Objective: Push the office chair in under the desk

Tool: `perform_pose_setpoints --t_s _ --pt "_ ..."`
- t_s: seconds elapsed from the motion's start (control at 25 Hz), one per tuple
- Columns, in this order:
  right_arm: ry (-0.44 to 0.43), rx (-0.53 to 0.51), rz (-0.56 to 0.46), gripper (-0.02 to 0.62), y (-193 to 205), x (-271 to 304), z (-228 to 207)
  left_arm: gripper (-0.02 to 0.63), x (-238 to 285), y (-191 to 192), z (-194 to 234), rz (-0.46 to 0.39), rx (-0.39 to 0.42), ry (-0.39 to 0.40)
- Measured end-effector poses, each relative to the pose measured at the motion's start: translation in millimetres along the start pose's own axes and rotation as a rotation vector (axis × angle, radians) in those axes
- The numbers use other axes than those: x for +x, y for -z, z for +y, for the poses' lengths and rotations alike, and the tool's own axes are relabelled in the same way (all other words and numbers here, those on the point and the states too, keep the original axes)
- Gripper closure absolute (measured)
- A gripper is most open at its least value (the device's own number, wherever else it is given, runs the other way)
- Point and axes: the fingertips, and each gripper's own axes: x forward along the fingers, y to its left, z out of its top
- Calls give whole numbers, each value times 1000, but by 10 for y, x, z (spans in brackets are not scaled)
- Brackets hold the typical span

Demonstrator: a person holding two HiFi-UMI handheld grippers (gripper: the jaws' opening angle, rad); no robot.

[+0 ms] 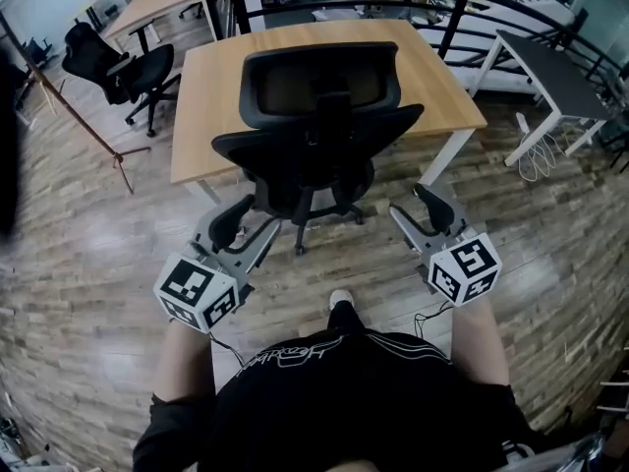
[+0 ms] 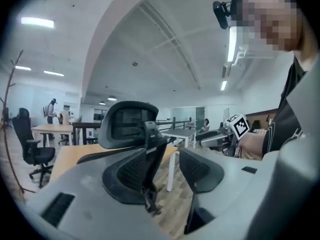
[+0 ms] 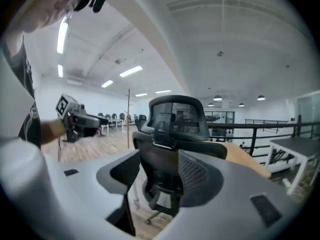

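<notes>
1. Now the left gripper [image 1: 244,232] is held out low in front of the person. Its two jaws are wide apart, with nothing in them.
2. Its own view shows the two dark pads [image 2: 132,174] with a gap between them. Only the chair and the floor show further off through the gap.
3. The right gripper [image 1: 421,214] is held out the same way. Its jaws are apart too, and it holds nothing.
4. The office chair [image 1: 314,136] stands just ahead of both grippers, in the space between them. Neither gripper touches it.
5. The chair is black, and its back faces the grippers.
6. The desk [image 1: 211,77] is past the chair, on its far side. The chair is right up at the near edge of the desk. Its back hides how far the seat goes under.
7. A second black chair [image 1: 113,67] stands far off, past the left gripper and to its left.
8. A grey table [image 1: 555,77] stands far off, past the right gripper and to its right.
</notes>
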Motion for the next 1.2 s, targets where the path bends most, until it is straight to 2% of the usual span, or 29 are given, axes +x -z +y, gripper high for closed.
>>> perform_pose_setpoints --t_s 0.12,0.16,0.2,0.24,0.36,0.48,0.64,0.8,0.88,1.0,1.12,1.2 --pt "-92 79 -76 329 -109 -292 396 449 -53 61 -396 -46 -63 40" --pt "-120 100 -106 371 -155 -376 496 463 -76 54 -498 -63 -80 48" --pt "-149 124 -136 463 -209 -444 600 478 -117 29 -578 -76 -95 58" --pt "-181 149 -160 499 -268 -499 715 498 -180 -7 -643 -87 -108 69" --pt "-266 202 -201 539 -427 -656 1028 577 -432 -130 -819 -119 -168 87" --pt "-378 216 -222 548 -528 -788 1231 598 -574 -253 -998 -147 -216 78" --pt "-467 220 -201 548 -516 -1072 1344 599 -643 -304 -1373 -163 -209 60" --pt "-484 208 -178 549 -305 -1520 1326 600 -572 -243 -1931 -148 -179 51" --pt "-495 241 -172 551 -195 -1756 1301 600 -532 -202 -2249 -133 -186 68" --pt "-525 288 -163 551 -78 -2134 1298 600 -544 -162 -2711 -135 -231 97" --pt "-544 267 -150 551 -18 -2480 1334 600 -596 -156 -3062 -156 -295 112" --pt "-562 243 -156 555 -31 -2700 1378 600 -624 -177 -3249 -158 -292 105"
